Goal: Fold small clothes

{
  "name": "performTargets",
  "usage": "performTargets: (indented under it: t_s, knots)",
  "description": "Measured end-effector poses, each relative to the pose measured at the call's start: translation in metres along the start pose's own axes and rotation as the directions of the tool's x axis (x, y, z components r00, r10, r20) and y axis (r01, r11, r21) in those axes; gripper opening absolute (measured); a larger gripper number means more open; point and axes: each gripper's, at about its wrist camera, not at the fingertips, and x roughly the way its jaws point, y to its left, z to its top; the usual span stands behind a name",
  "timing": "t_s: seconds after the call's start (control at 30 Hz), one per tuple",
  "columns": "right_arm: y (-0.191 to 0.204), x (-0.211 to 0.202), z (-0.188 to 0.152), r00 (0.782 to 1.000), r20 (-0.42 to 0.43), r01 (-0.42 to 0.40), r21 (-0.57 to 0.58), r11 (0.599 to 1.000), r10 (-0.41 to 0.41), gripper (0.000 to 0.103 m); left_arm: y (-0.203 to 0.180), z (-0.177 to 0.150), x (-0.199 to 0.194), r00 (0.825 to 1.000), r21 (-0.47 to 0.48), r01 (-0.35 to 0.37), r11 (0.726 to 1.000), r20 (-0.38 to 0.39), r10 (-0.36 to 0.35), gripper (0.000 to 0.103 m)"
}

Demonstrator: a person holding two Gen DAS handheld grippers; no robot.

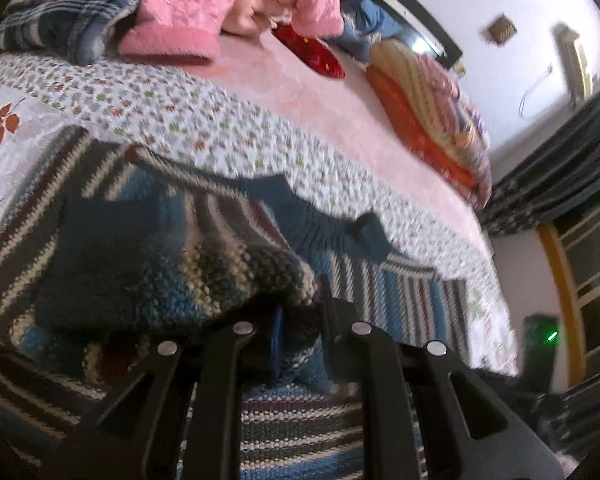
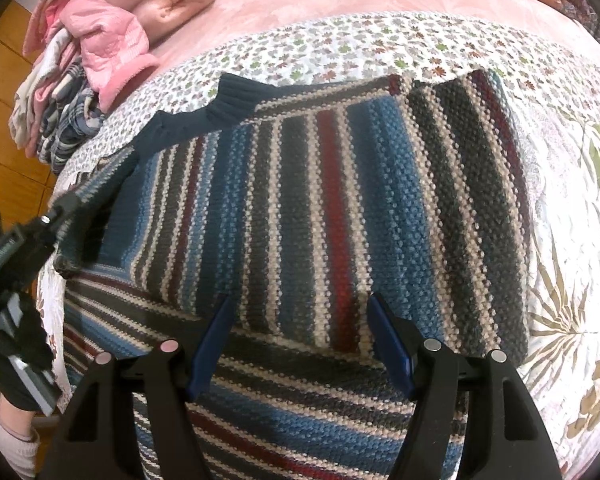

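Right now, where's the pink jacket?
In the right wrist view the pink jacket lies upper left, atop the clothes pile at the bed's edge, beyond the striped sweater collar.

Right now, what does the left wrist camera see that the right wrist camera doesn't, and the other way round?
Only the left wrist view shows the room beyond the bed: a dark curtain, a white wall and a stack of folded orange and striped blankets. It also shows the left gripper closed on a lifted fold of knit.

Only the right wrist view shows the right gripper open above the sweater, and the wooden floor.

Both show the striped sweater, the floral bedsheet and the pink jacket.
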Motion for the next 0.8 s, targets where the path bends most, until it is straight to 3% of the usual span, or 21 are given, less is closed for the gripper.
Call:
performTargets:
  t_s: [0.17,0.33,0.4,0.5,0.57,0.67,0.73,0.8]
  knots:
    - [0.002,0.002,-0.001,1.0,-0.004,0.012,-0.009,1.0,-0.012,0.07,-0.001,-0.02,0.023,0.996,0.066,-0.057,0.996,-0.059,0.06,0.015]
    - [0.008,0.006,-0.001,0.999,-0.006,0.033,-0.023,0.999,-0.033,0.074,0.0,-0.033,0.024,0.991,0.104,-0.069,0.992,-0.11,0.08,0.026]
    - [0.012,0.007,-0.002,0.999,-0.007,0.046,-0.038,0.998,-0.047,0.074,-0.001,-0.036,0.009,0.989,0.128,-0.051,0.99,-0.133,0.068,0.038]
    - [0.017,0.008,-0.003,0.998,-0.005,0.066,-0.052,0.996,-0.067,0.075,-0.001,-0.042,-0.026,0.993,0.177,-0.021,0.984,-0.11,0.041,0.041]
    - [0.019,0.003,-0.001,0.999,0.005,0.048,-0.03,0.998,-0.048,0.075,0.006,-0.04,-0.05,0.998,0.192,-0.036,0.981,-0.05,0.046,0.042]
    - [0.033,-0.005,0.003,1.0,0.016,-0.02,-0.005,1.0,0.02,0.075,0.038,-0.022,-0.083,0.993,0.144,-0.115,0.983,0.054,0.108,0.044]
    - [0.048,-0.01,0.007,0.998,0.016,-0.064,-0.01,0.998,0.064,0.075,0.067,-0.006,-0.094,0.969,0.088,-0.235,0.968,0.095,0.226,0.044]
    - [0.07,-0.012,0.012,0.994,0.016,-0.105,-0.028,0.994,0.105,0.075,0.087,0.003,-0.095,0.948,0.051,-0.308,0.95,0.101,0.302,0.044]
